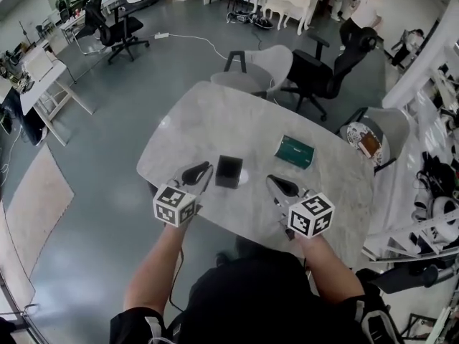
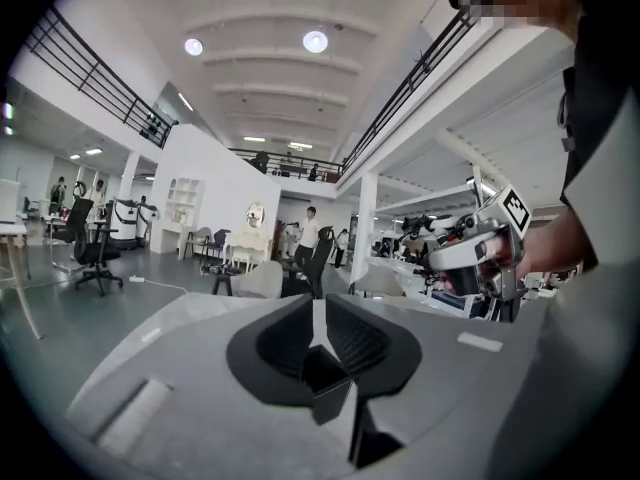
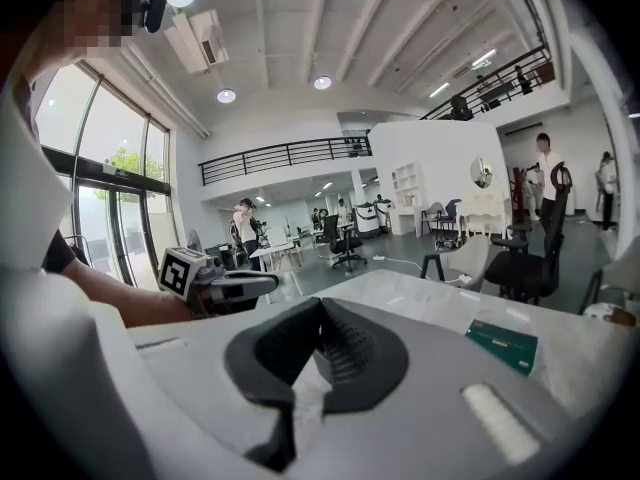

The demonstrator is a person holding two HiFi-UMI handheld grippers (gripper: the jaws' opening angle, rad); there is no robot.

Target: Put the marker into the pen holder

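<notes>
The black square pen holder (image 1: 229, 171) stands on the white marble table (image 1: 215, 113), between my two grippers. No marker shows in any view. My left gripper (image 1: 205, 168) rests just left of the holder, and its jaws (image 2: 320, 300) are shut with only a thin slit and nothing between them. My right gripper (image 1: 271, 180) sits right of the holder, and its jaws (image 3: 320, 303) meet at the tips, holding nothing. Each gripper view looks out over the table and catches the other gripper: the right one (image 2: 470, 258) and the left one (image 3: 225, 286).
A green flat box (image 1: 295, 151) lies on the table behind the right gripper, also in the right gripper view as the green box (image 3: 502, 345). Grey and black office chairs (image 1: 315, 70) stand at the table's far side. People stand far off in the hall.
</notes>
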